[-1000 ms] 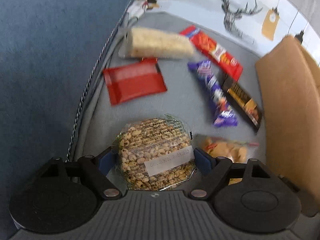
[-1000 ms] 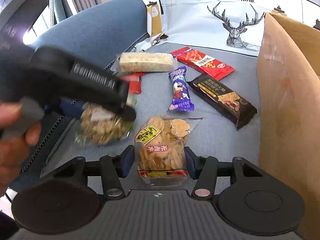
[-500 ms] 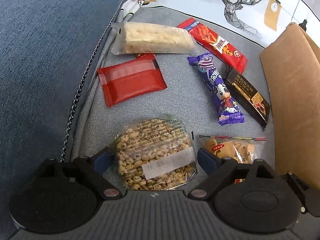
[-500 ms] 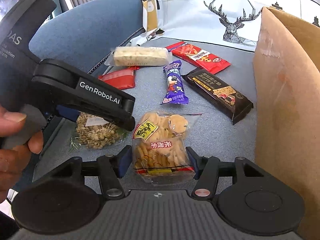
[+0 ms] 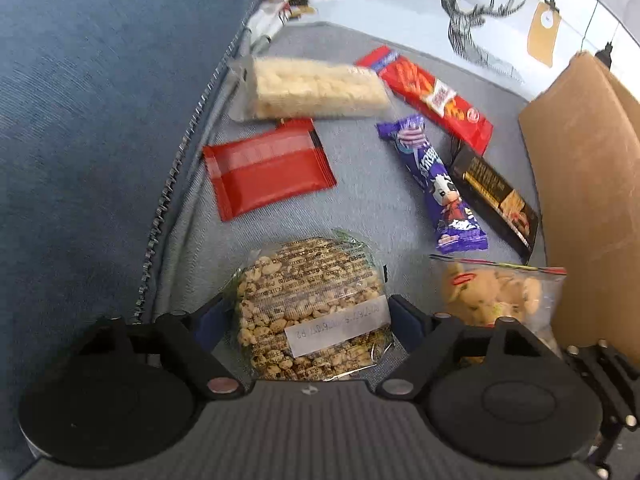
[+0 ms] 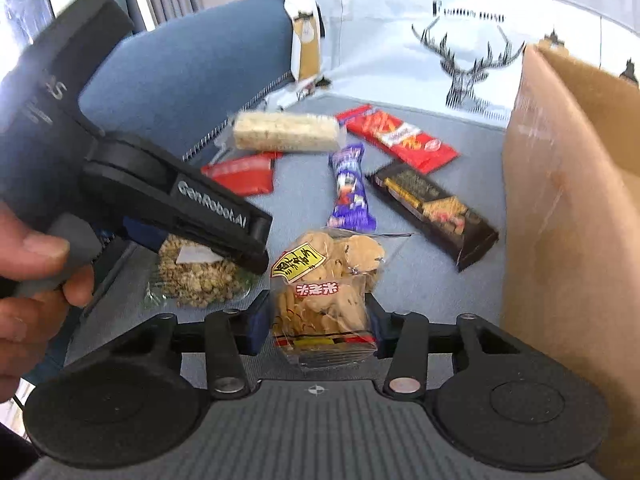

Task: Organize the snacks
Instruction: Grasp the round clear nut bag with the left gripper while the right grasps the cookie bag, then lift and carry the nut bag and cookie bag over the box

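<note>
A round puffed-grain cake (image 5: pixel 308 292) in clear wrap with a white label lies on the grey seat cushion (image 5: pixel 368 208). My left gripper (image 5: pixel 308 316) straddles it, jaws closing, and both pads rest against its sides. In the right wrist view one of its black fingers (image 6: pixel 224 220) slants over the same cake (image 6: pixel 192 276). A clear bag of crackers (image 6: pixel 320 292) with a yellow and red label sits between the pads of my right gripper (image 6: pixel 316 320), whose jaws are closing and pinching the bag. The bag (image 5: pixel 496 292) also shows beside the box.
Further back lie a pale rice bar (image 5: pixel 316 88), a flat red packet (image 5: pixel 268 172), a long red pack (image 5: pixel 432 96), a purple bar (image 5: pixel 436 184) and a black bar (image 5: pixel 496 200). A cardboard box (image 6: pixel 568 208) stands at right. Blue sofa back (image 5: pixel 100 120) rises left. A hand (image 6: pixel 32 280) holds the left gripper.
The right jaws have drawn in on the cracker bag, which now looks narrower. The left gripper stays over the grain cake with little shift.
</note>
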Tool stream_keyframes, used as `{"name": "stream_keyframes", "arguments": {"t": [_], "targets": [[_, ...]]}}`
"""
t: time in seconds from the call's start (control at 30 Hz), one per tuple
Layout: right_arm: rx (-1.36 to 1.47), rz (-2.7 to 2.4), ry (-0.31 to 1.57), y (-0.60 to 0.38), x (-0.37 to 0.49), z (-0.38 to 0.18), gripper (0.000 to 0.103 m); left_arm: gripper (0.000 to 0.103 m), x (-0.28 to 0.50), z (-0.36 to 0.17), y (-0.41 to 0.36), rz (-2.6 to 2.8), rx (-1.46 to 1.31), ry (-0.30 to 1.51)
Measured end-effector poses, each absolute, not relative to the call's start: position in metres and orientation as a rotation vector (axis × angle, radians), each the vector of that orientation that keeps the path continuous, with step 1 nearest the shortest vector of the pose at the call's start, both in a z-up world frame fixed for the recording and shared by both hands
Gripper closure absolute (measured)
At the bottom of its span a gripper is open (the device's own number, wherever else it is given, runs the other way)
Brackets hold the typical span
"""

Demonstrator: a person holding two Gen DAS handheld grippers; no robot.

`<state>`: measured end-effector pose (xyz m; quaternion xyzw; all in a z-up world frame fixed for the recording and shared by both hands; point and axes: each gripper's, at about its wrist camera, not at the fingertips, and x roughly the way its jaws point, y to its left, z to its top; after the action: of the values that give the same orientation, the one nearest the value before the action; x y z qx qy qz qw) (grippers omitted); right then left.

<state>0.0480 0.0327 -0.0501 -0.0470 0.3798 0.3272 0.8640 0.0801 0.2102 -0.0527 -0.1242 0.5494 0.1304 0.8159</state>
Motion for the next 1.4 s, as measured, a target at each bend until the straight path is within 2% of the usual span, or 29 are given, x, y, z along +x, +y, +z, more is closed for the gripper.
{"name": "stream_keyframes", "arguments": {"t": [0.3,0.63,0.93,1.4], "targets": [[-0.088,0.696,0.614,0.009,0.030,0.006,0.055,0.016,0.061,0.009,0.208,0.266,-0.387,0.928],[-0.019,0.639,0.398,-0.057,0.030,0.059,0.055,0.016,0.068,0.067,0.149,0.233,-0.316,0.612],[0.059,0.496,0.371,-0.134,0.061,0.061,0.055,0.016,0.091,0.087,0.084,0.094,-0.286,0.468],[0.219,0.238,0.416,-0.233,0.094,0.041,0.055,0.016,0.100,0.086,-0.028,-0.190,-0.216,0.385]]}}
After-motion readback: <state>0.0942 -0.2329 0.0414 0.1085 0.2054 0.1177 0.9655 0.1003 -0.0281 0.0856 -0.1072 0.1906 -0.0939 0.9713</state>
